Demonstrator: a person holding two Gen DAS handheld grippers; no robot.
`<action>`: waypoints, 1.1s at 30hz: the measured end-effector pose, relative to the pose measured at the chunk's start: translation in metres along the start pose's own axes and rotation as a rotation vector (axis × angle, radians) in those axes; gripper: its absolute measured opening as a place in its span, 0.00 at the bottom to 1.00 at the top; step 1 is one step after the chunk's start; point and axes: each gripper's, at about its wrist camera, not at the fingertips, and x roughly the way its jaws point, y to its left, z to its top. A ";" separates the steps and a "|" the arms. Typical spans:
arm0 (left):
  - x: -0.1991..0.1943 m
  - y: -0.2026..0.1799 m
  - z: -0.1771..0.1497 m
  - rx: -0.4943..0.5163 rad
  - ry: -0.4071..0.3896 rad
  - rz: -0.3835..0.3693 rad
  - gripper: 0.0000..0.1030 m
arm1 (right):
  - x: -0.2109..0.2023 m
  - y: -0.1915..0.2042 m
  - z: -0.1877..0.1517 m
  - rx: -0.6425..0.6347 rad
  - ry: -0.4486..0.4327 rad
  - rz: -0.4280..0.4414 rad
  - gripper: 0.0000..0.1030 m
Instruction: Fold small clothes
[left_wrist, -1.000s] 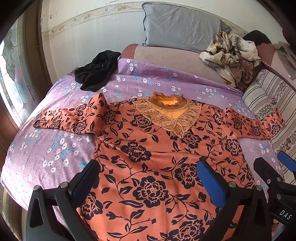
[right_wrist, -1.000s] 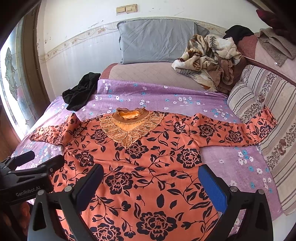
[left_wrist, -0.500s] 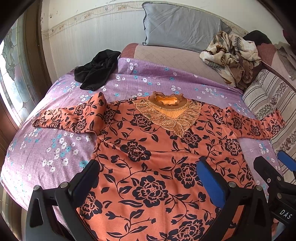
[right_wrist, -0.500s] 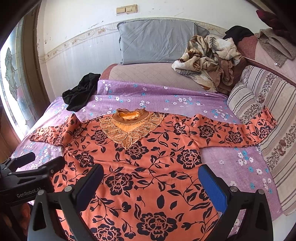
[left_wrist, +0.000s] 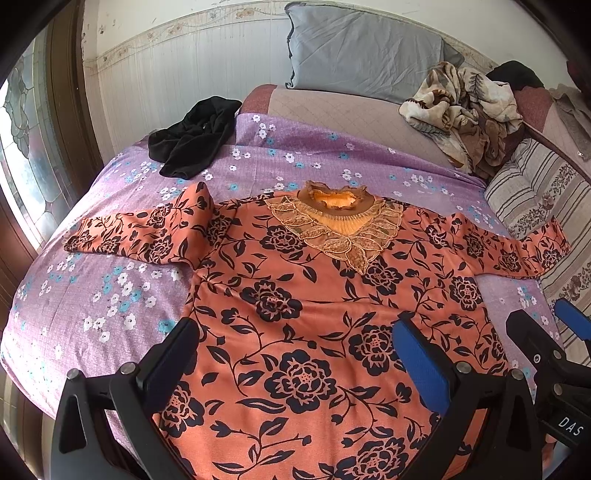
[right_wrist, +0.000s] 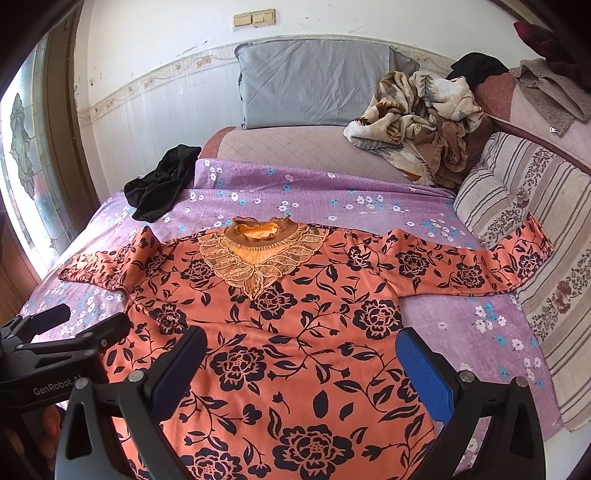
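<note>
Purple bedspread (left_wrist: 122, 306): orange top (left_wrist: 314, 314) flat, dead ahead under both wide-open, empty grippers. Sleeves run crosswise; left gripper (left_wrist: 295, 354) nearer left sleeve (left_wrist: 140, 232), right gripper (right_wrist: 303, 365) nearer right sleeve (right_wrist: 469, 266).

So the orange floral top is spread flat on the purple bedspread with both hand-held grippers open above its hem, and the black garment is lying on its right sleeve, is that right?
Not quite: the black garment touches no sleeve. It lies apart on the purple bedspread, beyond the left sleeve, as the right wrist view shows. The orange floral top is spread flat, with the left hand-held gripper and the right hand-held gripper open above its hem.
</note>
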 end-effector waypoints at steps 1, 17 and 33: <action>0.000 0.000 0.000 -0.001 0.001 -0.002 1.00 | 0.000 0.001 0.001 -0.002 0.002 -0.001 1.00; 0.005 0.001 0.001 0.004 0.007 -0.004 1.00 | 0.005 0.002 0.001 -0.006 0.006 0.001 1.00; 0.037 0.017 -0.001 -0.034 0.076 -0.049 1.00 | 0.028 -0.017 0.003 0.039 0.043 0.035 1.00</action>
